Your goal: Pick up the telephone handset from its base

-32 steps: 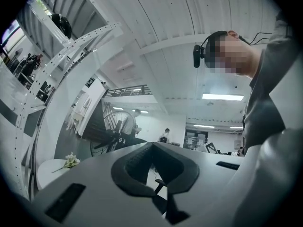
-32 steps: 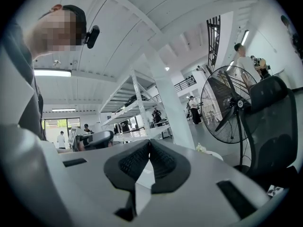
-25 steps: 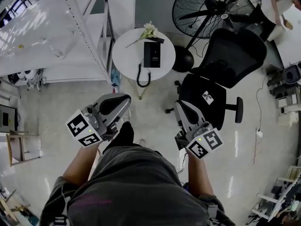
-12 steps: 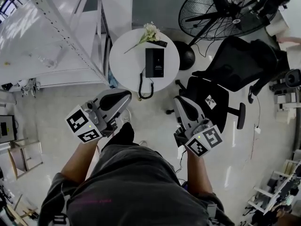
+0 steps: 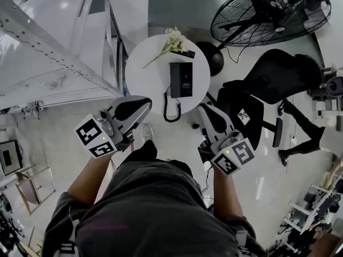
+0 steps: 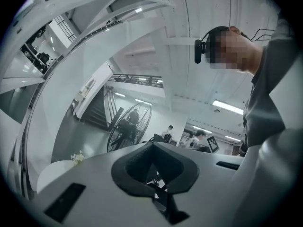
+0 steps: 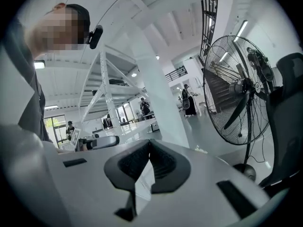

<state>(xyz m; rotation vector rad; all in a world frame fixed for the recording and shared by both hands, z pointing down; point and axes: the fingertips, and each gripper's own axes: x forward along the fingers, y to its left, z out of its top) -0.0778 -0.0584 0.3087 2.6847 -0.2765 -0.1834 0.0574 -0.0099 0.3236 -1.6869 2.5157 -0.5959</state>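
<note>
I hold my left gripper [image 5: 140, 105] and right gripper [image 5: 205, 113] before my torso, tips converging forward, both with jaws closed and empty. Beyond them, the flat black telephone handset [image 5: 181, 80] rests on its base on the round white surface [image 5: 147, 74], with the coiled cord [image 5: 170, 110] looping at the near rim.

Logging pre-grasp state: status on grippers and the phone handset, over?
Left gripper and right gripper shut, empty, short of the round table. Handset on its base, untouched. Flowers and remote beyond it, nothing blocking.
</note>
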